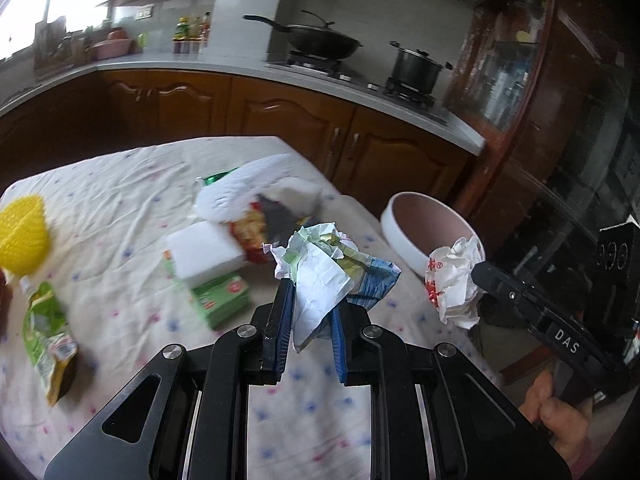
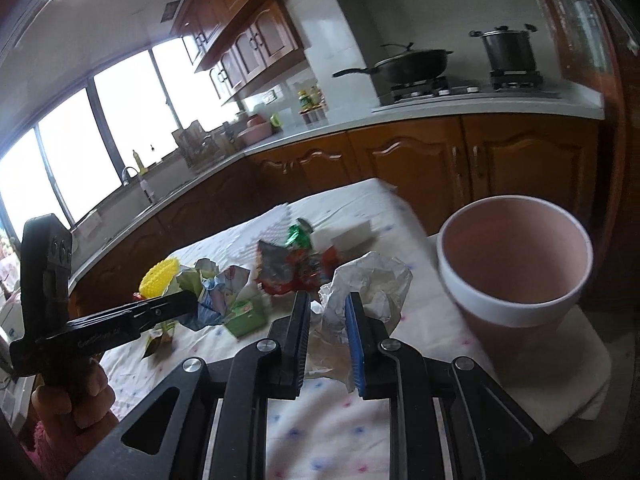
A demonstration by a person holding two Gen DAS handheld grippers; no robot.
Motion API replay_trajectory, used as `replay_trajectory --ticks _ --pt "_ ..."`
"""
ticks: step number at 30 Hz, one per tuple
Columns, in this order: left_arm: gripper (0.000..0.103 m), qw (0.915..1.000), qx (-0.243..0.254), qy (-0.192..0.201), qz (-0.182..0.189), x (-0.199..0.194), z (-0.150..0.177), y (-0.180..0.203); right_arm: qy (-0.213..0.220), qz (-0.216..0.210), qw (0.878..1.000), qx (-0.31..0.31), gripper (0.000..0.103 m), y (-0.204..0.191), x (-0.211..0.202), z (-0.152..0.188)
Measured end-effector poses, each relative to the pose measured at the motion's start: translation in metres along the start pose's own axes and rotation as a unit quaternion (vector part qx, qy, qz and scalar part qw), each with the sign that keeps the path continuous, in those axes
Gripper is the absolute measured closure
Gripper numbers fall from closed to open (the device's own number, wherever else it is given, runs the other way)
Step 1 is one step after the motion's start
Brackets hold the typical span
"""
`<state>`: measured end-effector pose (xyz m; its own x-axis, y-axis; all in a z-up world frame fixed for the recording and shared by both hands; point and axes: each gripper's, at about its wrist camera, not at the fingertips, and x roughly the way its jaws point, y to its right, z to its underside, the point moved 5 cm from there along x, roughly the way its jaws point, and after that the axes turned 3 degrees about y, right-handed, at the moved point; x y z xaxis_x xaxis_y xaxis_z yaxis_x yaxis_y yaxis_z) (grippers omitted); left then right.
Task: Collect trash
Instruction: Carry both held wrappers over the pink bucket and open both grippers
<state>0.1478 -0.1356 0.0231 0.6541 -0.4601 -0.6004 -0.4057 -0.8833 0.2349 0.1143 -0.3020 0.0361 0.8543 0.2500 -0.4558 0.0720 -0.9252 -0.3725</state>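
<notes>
The left gripper [image 1: 310, 308] points downward, its blue-padded jaws nearly closed and clamped on a crumpled paper wrapper [image 1: 320, 276]. The right gripper [image 2: 328, 324] is likewise angled down, its jaws pinching a crumpled white bag [image 2: 372, 280]. Each is carried by the person's hand [image 1: 560, 412] wrapped around its black handle.

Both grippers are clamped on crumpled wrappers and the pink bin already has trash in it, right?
Not quite: the pink bin is empty inside, as the right wrist view shows. The left gripper and right gripper each do clamp a crumpled wrapper.
</notes>
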Motion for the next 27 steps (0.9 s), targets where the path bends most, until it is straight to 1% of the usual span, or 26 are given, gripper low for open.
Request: replay_trajectory --ticks 9,18,23,27 --pt "0.087 0.999 0.026 -0.003 0.035 0.024 -0.019 0.044 0.026 0.04 0.999 0.019 0.085 0.041 -0.019 -0.018" --pt "0.087 0.9964 0.053 -0.009 0.066 0.053 -0.039 0.083 0.041 0.075 0.996 0.032 0.085 0.078 -0.025 -0.035" --pt "0.087 0.9943 0.06 -0.02 0.086 0.08 -0.049 0.106 0.046 0.093 0.994 0.042 0.085 0.103 -0.023 -0.046" --pt "0.087 0.993 0.07 -0.031 0.09 0.102 -0.055 0.123 0.043 0.1 0.993 0.053 0.084 0.122 -0.016 -0.054"
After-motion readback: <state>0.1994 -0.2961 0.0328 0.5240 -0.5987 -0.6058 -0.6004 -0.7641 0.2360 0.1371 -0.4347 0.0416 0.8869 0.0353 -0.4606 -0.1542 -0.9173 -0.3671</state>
